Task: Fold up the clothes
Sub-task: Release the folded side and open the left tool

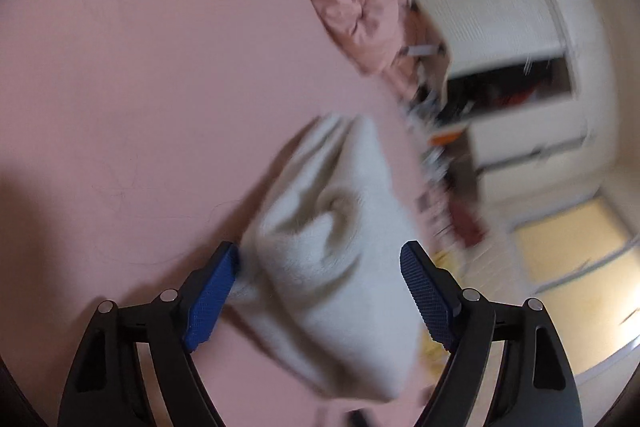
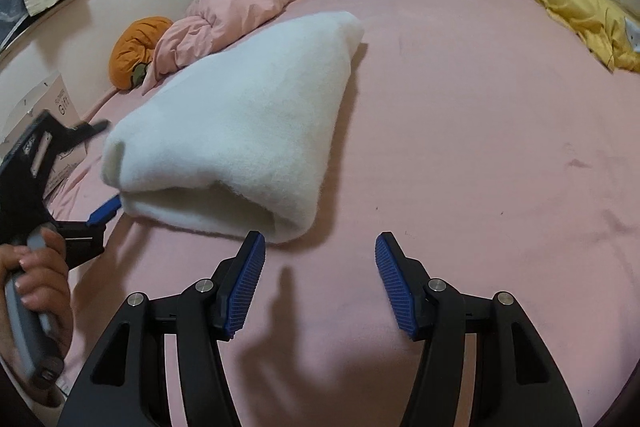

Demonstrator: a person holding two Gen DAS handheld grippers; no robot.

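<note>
Lying folded on the pink bed (image 2: 460, 115), the white garment (image 2: 248, 131) sits between the released left claw (image 1: 320, 279) and beside the empty right claw (image 2: 320, 247), so I think any last smoothing should be gentle.

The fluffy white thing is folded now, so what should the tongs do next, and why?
Probably draw both tongs back. The white blanket already lies folded on the pink bed, and the left tongs and right tongs are open, gripping nothing.
</note>
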